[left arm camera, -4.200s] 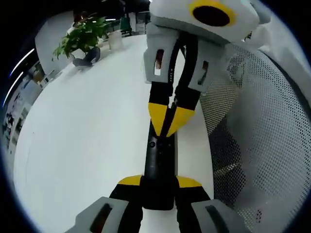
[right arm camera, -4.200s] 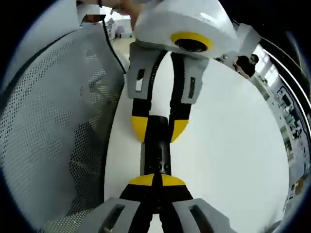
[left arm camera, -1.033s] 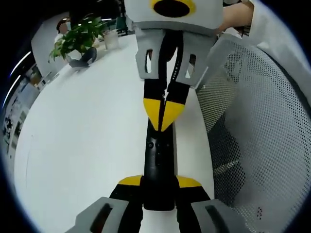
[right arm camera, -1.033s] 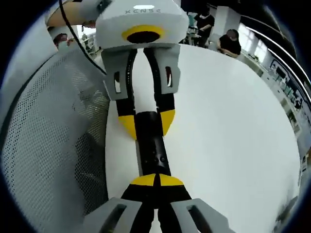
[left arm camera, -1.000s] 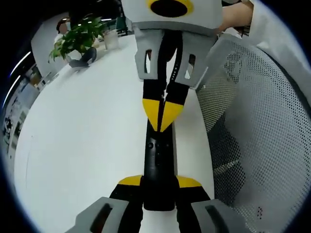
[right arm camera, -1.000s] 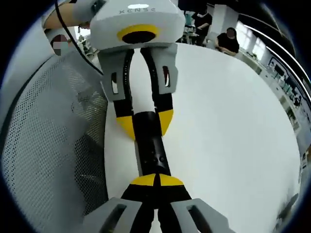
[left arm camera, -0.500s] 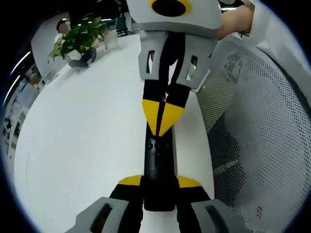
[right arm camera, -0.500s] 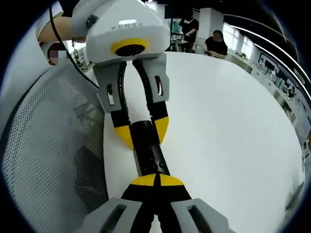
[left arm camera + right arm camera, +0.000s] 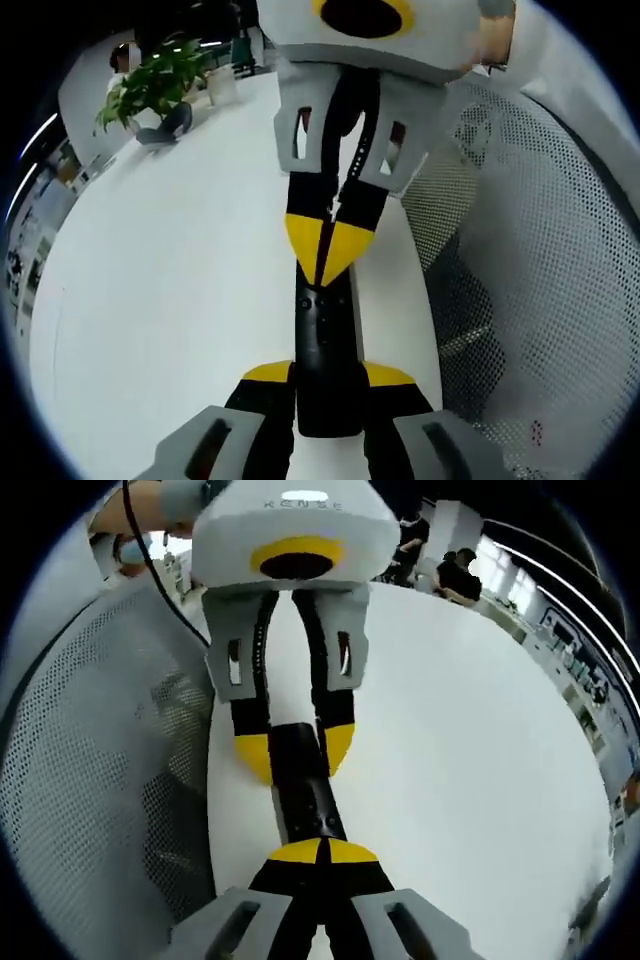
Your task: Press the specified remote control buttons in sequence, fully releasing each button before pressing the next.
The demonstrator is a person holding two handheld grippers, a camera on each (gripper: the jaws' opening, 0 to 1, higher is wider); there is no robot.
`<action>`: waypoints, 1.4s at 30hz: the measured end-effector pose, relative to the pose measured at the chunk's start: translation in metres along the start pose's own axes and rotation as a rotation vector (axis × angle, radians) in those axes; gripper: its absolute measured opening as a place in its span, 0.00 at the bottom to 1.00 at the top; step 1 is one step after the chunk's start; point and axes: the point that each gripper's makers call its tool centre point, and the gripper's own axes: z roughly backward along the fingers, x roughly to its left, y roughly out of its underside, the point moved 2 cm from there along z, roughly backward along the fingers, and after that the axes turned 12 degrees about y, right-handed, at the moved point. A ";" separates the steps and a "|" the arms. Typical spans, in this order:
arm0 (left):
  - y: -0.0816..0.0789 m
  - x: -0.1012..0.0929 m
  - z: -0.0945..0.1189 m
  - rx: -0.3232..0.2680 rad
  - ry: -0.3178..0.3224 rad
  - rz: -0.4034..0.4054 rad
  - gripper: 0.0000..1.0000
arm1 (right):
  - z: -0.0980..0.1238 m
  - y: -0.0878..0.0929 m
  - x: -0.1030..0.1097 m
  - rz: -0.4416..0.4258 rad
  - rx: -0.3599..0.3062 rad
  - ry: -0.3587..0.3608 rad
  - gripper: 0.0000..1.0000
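Left gripper view: the black remote control [image 9: 322,345] is lying lengthwise along the near edge of the white table [image 9: 170,270], its near end clamped between the yellow-tipped jaws of the left gripper [image 9: 327,385]. The right gripper [image 9: 325,250] is entering from the top, its two yellow tips closed together into a single point that is resting on the remote's upper face, just beyond a small round button. To the remote's right the tabletop is ending in a narrow white strip; past that edge a grey mesh chair back [image 9: 530,270] is standing close. To the left the tabletop is running wide and bare up to a potted plant [image 9: 155,85] at the far rim.

Right gripper view: the remote control [image 9: 303,800] is running from the right gripper [image 9: 321,852], whose touching tips are pressing on its near end, to the left gripper [image 9: 295,748], whose jaws are gripping its far end on both sides. The mesh chair back [image 9: 110,770] is lying off the table's left edge; the table [image 9: 480,780] is spreading open to the right. Seated people [image 9: 462,575] are showing beyond the far rim.
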 end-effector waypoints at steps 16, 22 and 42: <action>-0.001 0.000 0.000 -0.012 0.019 -0.004 0.22 | -0.002 -0.007 0.028 0.095 0.034 -0.068 0.00; 0.000 0.000 0.000 -0.035 0.021 -0.007 0.22 | -0.002 -0.007 0.028 0.119 0.072 -0.036 0.00; 0.000 0.000 0.000 -0.051 0.022 -0.008 0.22 | -0.003 -0.011 0.011 0.094 0.061 -0.015 0.00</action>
